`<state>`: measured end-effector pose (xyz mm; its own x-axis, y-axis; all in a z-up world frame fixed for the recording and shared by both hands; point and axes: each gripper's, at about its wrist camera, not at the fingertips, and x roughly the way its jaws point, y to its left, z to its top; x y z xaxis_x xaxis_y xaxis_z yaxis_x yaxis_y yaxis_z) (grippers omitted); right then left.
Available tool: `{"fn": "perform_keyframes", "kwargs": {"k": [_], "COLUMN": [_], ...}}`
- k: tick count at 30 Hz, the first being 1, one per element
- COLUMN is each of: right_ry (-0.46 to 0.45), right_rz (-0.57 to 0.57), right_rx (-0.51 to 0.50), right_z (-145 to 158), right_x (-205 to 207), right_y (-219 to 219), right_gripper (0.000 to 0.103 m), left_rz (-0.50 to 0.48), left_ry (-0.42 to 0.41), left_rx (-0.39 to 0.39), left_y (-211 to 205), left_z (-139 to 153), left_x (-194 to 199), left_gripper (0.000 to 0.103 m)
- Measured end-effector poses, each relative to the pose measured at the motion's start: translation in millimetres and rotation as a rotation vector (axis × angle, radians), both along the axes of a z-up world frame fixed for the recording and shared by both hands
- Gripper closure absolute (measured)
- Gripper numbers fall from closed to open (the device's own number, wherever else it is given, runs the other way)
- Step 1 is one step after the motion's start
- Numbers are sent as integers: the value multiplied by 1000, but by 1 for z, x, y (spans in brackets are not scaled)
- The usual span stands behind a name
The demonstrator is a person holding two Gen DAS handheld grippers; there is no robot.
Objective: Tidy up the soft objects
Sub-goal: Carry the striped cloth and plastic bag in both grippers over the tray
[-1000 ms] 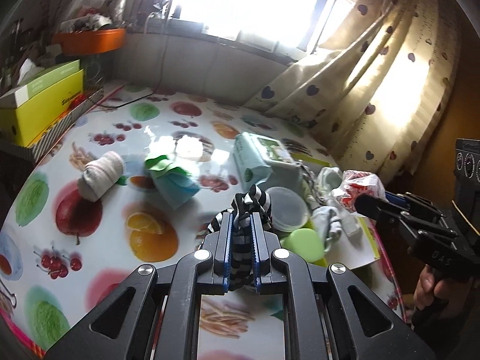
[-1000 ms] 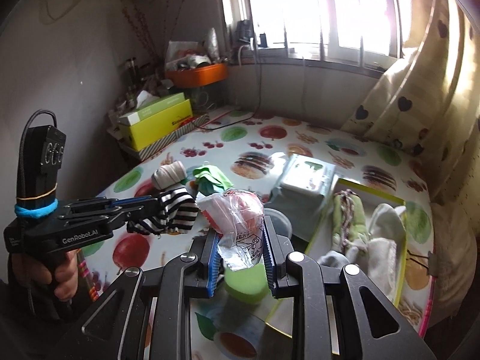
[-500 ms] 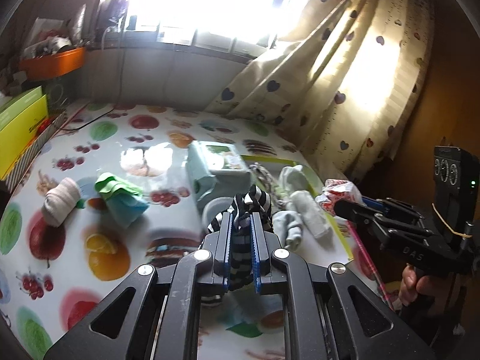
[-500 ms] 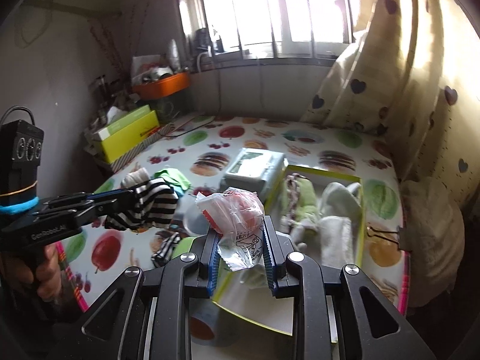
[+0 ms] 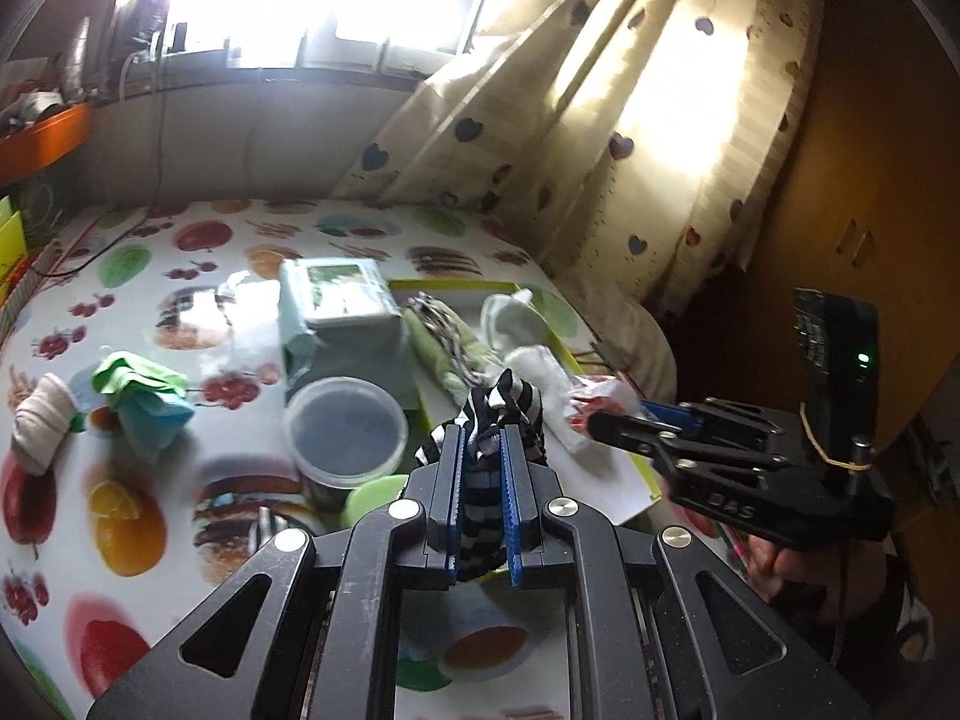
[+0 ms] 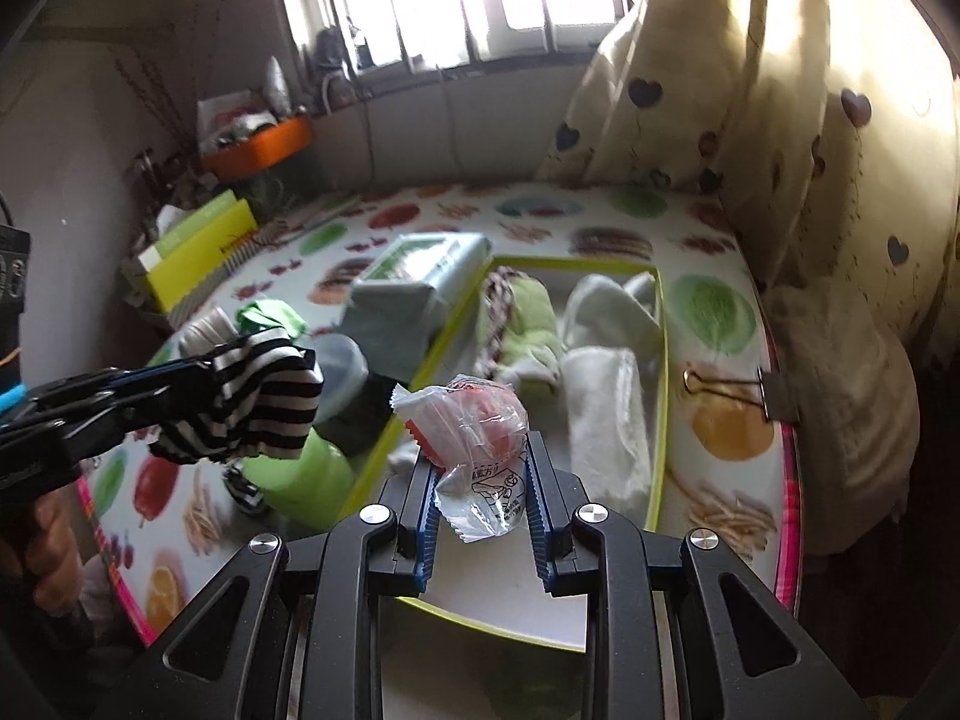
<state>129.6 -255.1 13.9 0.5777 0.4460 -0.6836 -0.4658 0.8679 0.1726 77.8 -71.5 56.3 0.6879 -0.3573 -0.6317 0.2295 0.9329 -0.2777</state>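
Here, a black-and-white striped sock [image 5: 501, 420] is pinched between the closed blue pads of the left hand-held gripper [image 5: 480, 456], raised above the fruit-patterned bench [image 5: 180, 252]. A crinkled clear packet with a red-and-white item [image 6: 474, 432] is clamped in the right hand-held gripper [image 6: 480, 480], over the near end of a yellow-rimmed tray [image 6: 660, 360]. White and green rolled cloths [image 6: 600, 348] are seen lying in the tray. A wet-wipe pack [image 5: 336, 312] and a lidded plastic tub [image 5: 345, 426] are set just left of the tray.
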Motion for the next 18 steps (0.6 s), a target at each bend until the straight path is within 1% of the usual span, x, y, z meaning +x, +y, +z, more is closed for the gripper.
{"fn": "perform_keyframes", "kwargs": {"k": [6, 9, 11, 12, 15, 16, 18], "right_ry": [47, 68, 82, 92, 101, 98, 93], "right_rz": [-35, -44, -46, -46, -49, -46, -40], "right_rx": [-18, -21, -25, -33, -60, -61, -61], "right_z": [-20, -28, -32, -35, -38, -38, -35], "right_x": [10, 15, 18, 19, 20, 19, 17], "right_y": [-8, -11, -13, -13, -14, -14, -16], "right_gripper": [79, 79, 77, 72, 54, 51, 50], "left_rz": [-47, -73, -91, -97, -116, -120, -125], "left_ry": [28, 52, 73, 81, 111, 117, 137], "left_rx": [7, 9, 8, 8, 10, 12, 21], "left_y": [-19, -28, -33, -35, -41, -42, -46], "left_z": [-10, -18, -25, -27, -37, -39, -46], "left_x": [7, 12, 15, 17, 21, 21, 25], "left_gripper": [92, 92, 92, 91, 91, 92, 91]}}
